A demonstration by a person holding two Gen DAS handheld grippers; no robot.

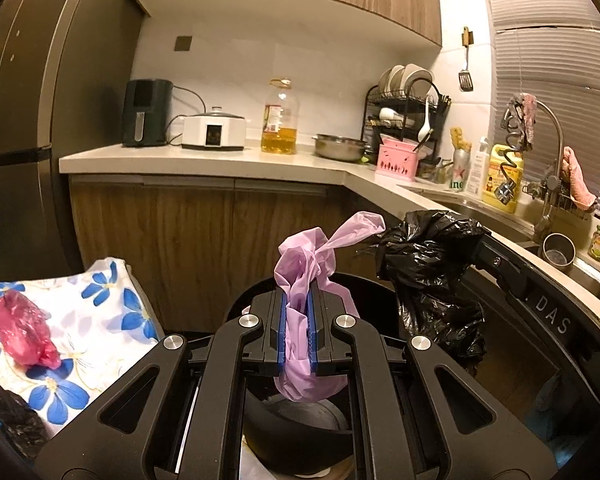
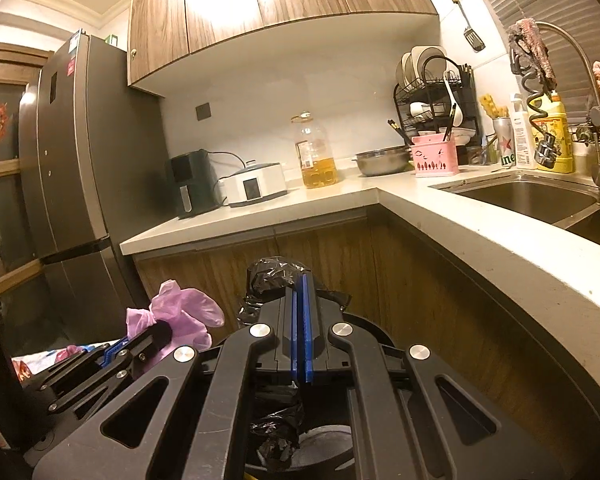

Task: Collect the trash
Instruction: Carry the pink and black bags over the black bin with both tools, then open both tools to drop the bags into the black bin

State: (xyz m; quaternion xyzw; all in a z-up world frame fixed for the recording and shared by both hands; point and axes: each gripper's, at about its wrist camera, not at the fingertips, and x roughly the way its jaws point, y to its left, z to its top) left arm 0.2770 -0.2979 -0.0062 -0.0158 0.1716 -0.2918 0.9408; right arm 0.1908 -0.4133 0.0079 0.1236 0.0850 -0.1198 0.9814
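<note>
A white L-shaped countertop (image 2: 400,200) carries an air fryer (image 1: 146,112), white cooker (image 1: 214,132), oil bottle (image 1: 280,118), steel bowl (image 1: 340,147) and dish rack (image 1: 406,116).

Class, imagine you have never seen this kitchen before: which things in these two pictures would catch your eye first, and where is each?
First, the pink-purple bag clamped in the left hand-held gripper, low and central. Beside it on the right, the black trash bag is pinched by the right hand-held gripper. Behind them, the big oil bottle glows yellow on the countertop.
</note>
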